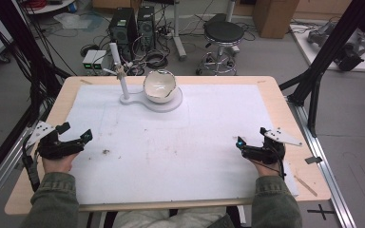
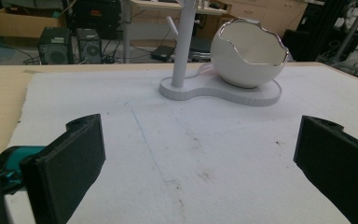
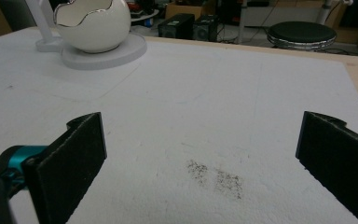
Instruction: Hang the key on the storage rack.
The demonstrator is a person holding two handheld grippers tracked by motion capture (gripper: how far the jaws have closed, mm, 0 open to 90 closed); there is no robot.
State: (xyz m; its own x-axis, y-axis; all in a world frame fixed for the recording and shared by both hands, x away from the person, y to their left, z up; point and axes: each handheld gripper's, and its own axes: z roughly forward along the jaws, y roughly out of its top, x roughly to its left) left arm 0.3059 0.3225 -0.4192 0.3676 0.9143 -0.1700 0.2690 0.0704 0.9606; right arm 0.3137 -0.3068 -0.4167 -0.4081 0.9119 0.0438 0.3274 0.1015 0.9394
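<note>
Left gripper [image 1: 78,137] wide open, empty | right gripper [image 1: 242,145] wide open, empty | egg-shaped bowl [image 1: 159,86] on stand [image 1: 171,103], far bench side

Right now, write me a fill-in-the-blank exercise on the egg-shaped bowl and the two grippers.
1. The egg-shaped bowl sits on a white ____ that also carries an upright post.
2. The jaws of the left gripper and of the right gripper both stand ____, with nothing between them.
3. Both grippers rest at the near side of the white mat, and the bowl stands at its ____ side.

Missing words: base; open; far
</note>
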